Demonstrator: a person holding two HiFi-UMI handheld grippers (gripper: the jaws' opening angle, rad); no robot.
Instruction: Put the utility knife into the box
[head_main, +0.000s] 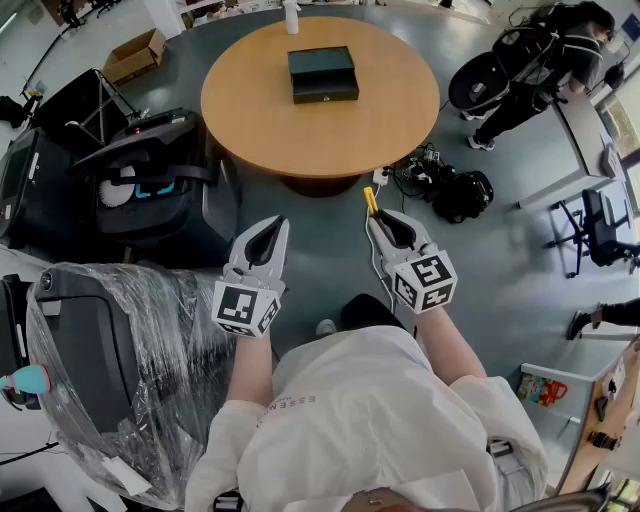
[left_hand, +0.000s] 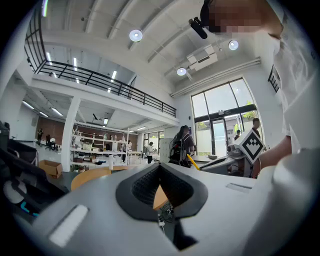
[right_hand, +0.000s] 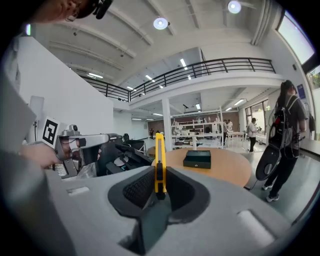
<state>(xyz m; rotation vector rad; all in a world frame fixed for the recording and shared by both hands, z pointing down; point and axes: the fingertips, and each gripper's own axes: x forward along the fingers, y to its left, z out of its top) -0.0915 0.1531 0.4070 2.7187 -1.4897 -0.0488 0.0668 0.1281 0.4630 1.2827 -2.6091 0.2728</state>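
A dark box (head_main: 322, 75) lies shut on the far half of a round wooden table (head_main: 260, 110), and it also shows ahead in the right gripper view as the box (right_hand: 197, 159). My right gripper (head_main: 376, 220) hangs over the floor short of the table, shut on a yellow utility knife (head_main: 370, 200). The knife (right_hand: 159, 155) stands upright between the pads and points at the table. My left gripper (head_main: 277, 226) is level with it to the left, its jaws together with nothing in them. In the left gripper view the jaw tips (left_hand: 160, 166) meet.
Black equipment cases (head_main: 160, 180) and a plastic-wrapped chair (head_main: 110, 370) crowd the left. A white bottle (head_main: 291, 17) stands at the table's far edge. Bags and cables (head_main: 450, 190) lie on the floor right of the table. A person with a backpack (head_main: 540, 60) stands far right.
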